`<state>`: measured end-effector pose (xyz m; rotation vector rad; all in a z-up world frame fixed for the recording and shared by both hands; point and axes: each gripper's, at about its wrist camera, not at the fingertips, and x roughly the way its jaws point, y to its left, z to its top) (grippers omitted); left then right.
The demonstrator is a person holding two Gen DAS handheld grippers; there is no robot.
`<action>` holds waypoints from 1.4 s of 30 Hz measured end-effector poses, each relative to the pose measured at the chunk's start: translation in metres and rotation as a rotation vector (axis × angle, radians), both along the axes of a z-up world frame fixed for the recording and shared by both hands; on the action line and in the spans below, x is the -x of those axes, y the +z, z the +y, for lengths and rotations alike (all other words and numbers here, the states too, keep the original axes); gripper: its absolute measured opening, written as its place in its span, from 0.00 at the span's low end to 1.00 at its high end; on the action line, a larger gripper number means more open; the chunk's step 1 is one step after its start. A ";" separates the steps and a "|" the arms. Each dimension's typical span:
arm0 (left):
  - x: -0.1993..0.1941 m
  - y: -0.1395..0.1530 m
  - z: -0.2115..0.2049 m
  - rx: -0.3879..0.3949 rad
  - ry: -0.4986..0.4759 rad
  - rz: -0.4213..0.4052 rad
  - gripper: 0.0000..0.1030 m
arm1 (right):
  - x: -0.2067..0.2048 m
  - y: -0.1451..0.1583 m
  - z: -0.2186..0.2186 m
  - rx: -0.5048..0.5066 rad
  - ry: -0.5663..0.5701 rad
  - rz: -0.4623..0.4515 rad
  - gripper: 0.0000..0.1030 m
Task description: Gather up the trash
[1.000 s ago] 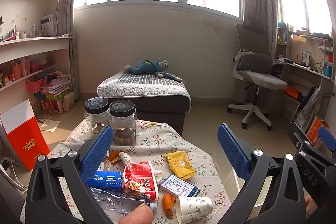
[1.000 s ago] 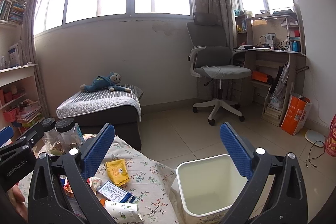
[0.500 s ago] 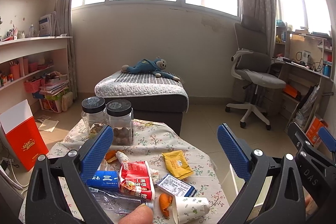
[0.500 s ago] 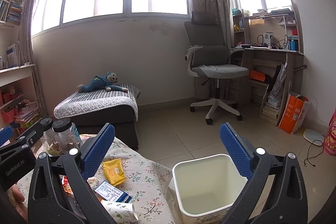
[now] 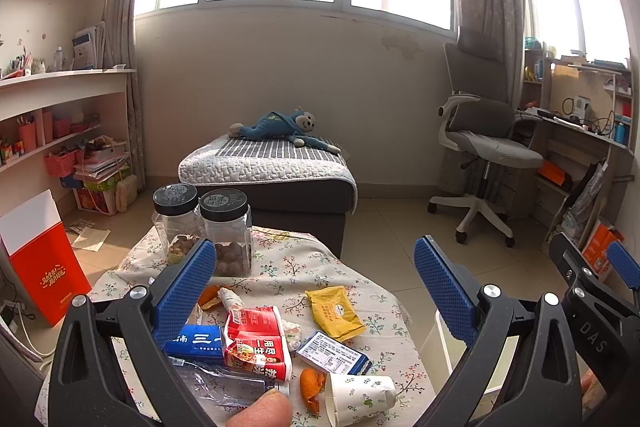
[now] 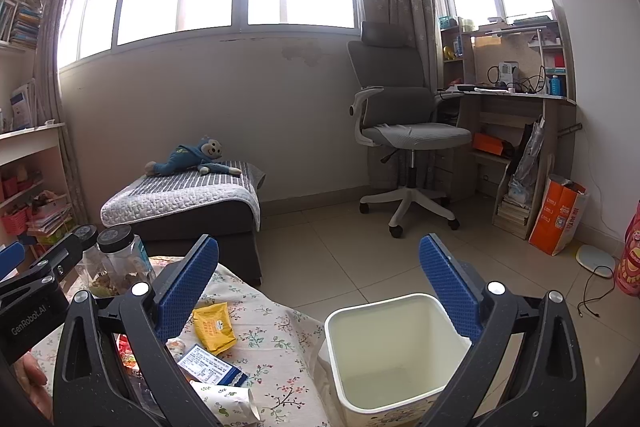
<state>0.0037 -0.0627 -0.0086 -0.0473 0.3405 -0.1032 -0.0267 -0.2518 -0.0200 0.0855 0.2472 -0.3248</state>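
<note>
- Two tongs, both ours, gape wide and hold nothing: left tongs (image 5: 314, 287) hover over the counter (image 5: 296, 267), right tongs (image 6: 318, 287) above the bin (image 6: 384, 347) beside it.
- We count two jars (image 5: 226, 231), one yellow packet (image 5: 334, 309), one red wrapper (image 5: 256, 343), one paper cup (image 5: 360, 393) lying on the counter.

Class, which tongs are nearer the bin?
Right. The right tongs hover open just above the bin; the left tongs hang open over the table's litter, beside it.
</note>
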 end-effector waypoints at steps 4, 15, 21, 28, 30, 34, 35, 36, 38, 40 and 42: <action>0.000 0.000 0.000 0.000 0.000 0.000 0.94 | 0.000 0.000 0.000 0.000 0.000 0.000 0.93; -0.002 -0.005 0.002 0.006 0.007 0.015 0.94 | 0.000 -0.002 -0.002 -0.004 0.002 0.016 0.93; -0.021 -0.017 0.016 -0.004 0.070 0.139 0.94 | -0.019 -0.017 -0.005 -0.024 0.025 0.176 0.93; -0.053 -0.052 0.059 0.001 0.171 0.385 0.94 | -0.052 -0.056 0.012 -0.080 0.126 0.459 0.93; -0.065 -0.072 0.081 0.030 0.197 0.509 0.94 | -0.056 -0.066 0.015 -0.107 0.154 0.522 0.93; -0.078 -0.115 0.122 0.171 0.206 0.750 0.93 | -0.066 -0.085 0.025 -0.165 0.198 0.627 0.93; -0.078 -0.127 0.130 0.209 0.200 0.801 0.93 | -0.068 -0.088 0.027 -0.170 0.202 0.642 0.93; -0.078 -0.137 0.134 0.240 0.197 0.841 0.93 | -0.069 -0.090 0.029 -0.173 0.205 0.654 0.93; -0.077 -0.157 0.138 0.302 0.193 0.918 0.93 | -0.070 -0.094 0.031 -0.179 0.213 0.672 0.93; -0.073 -0.177 0.146 0.426 0.195 0.990 0.93 | -0.071 -0.095 0.032 -0.186 0.222 0.683 0.93; -0.068 -0.191 0.152 0.559 0.199 1.041 0.93 | -0.072 -0.096 0.032 -0.193 0.227 0.688 0.93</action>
